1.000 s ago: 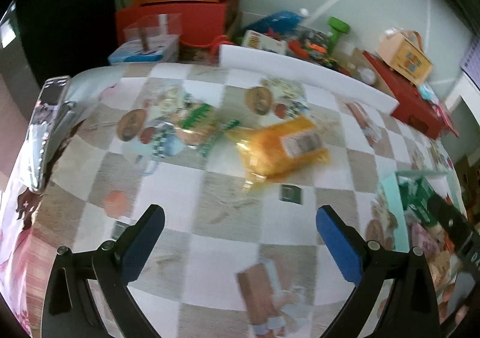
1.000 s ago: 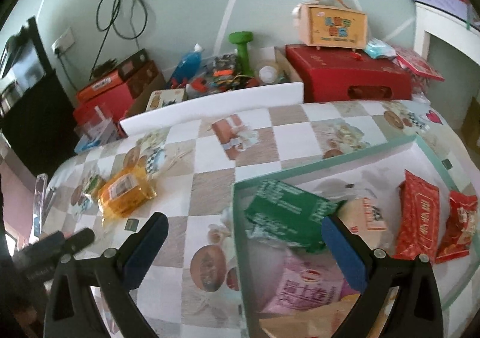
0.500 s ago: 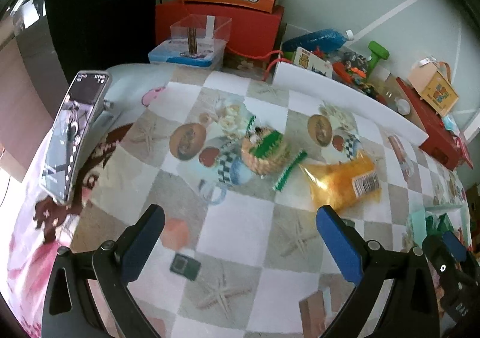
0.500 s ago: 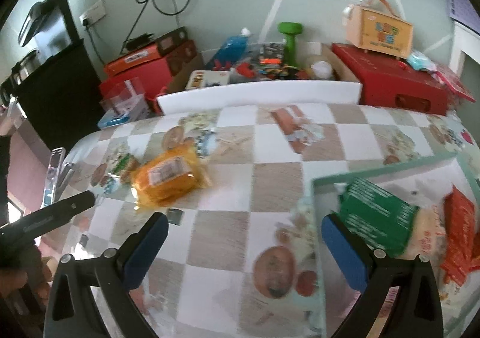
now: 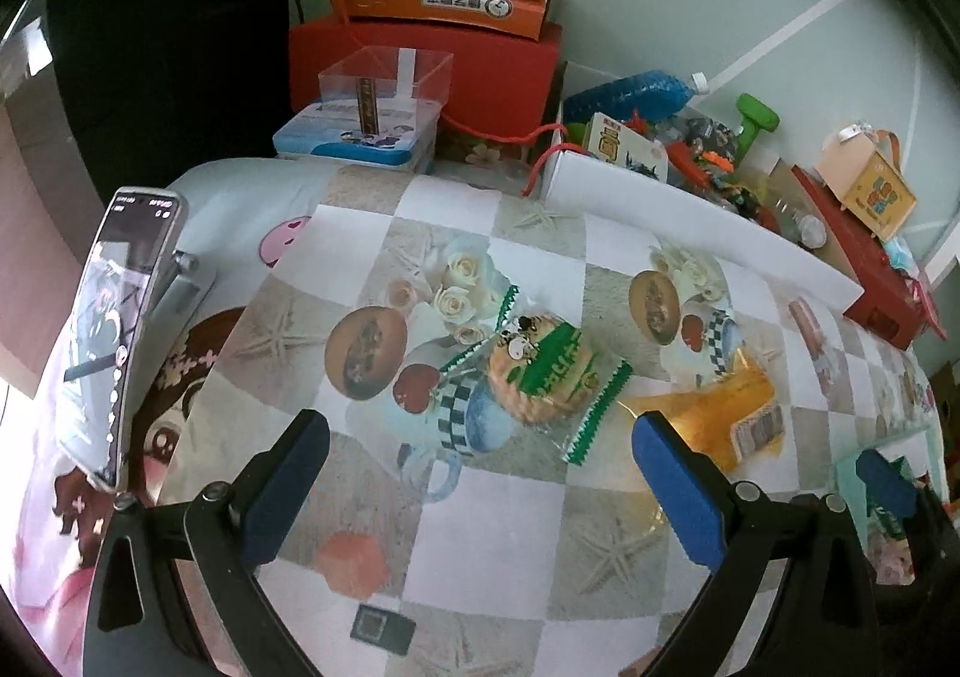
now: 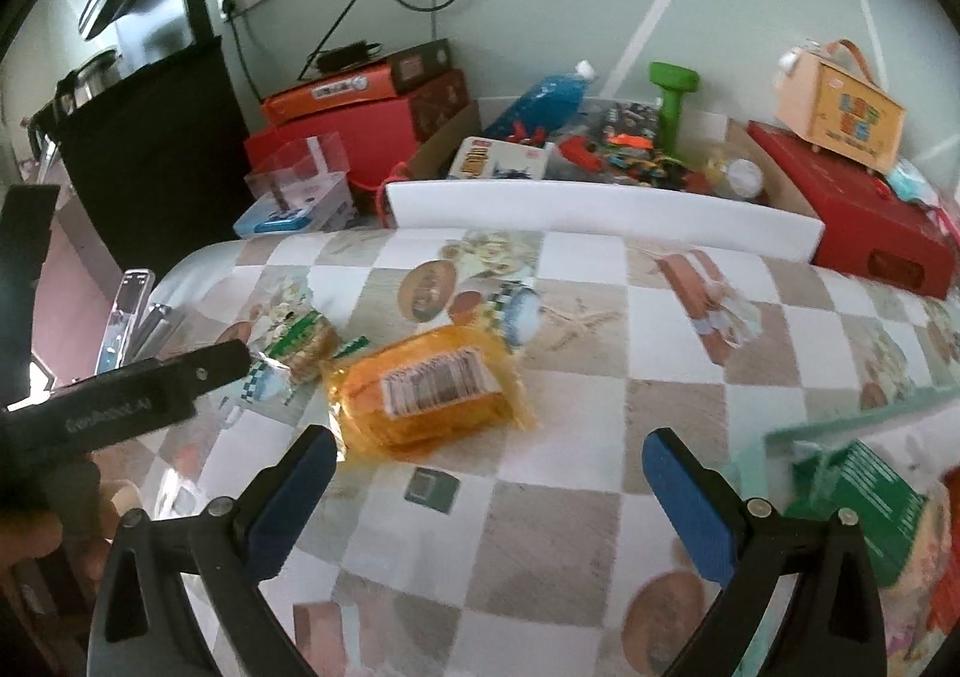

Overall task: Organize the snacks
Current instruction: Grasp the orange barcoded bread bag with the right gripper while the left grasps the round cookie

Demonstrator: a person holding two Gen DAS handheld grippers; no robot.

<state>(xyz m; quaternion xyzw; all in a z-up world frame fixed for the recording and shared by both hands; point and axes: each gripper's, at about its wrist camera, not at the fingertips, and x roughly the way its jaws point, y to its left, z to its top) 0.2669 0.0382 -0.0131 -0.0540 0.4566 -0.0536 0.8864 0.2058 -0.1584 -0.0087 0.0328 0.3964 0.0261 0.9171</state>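
Left gripper [image 5: 480, 491] spread wide, empty, aimed at round biscuit in green-edged clear wrapper [image 5: 543, 377] on checkered tablecloth [image 5: 492, 533]. Right gripper [image 6: 486, 503] likewise wide, empty, facing orange cellophane snack pack [image 6: 423, 392]; both snacks outside pale-green tray [image 6: 852, 418], likely awaiting pickup.

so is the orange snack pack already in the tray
No, the orange snack pack lies on the checkered tablecloth, well left of the green-rimmed tray, with neither open gripper touching it.

Soft daylight fills the room, brightest at the far left edge, with only faint shadows on the checked tablecloth [image 5: 498, 533]. Straight lines bow toward black corners. The right wrist view smears along its lower cloth [image 6: 540, 545]; the left stays sharper.
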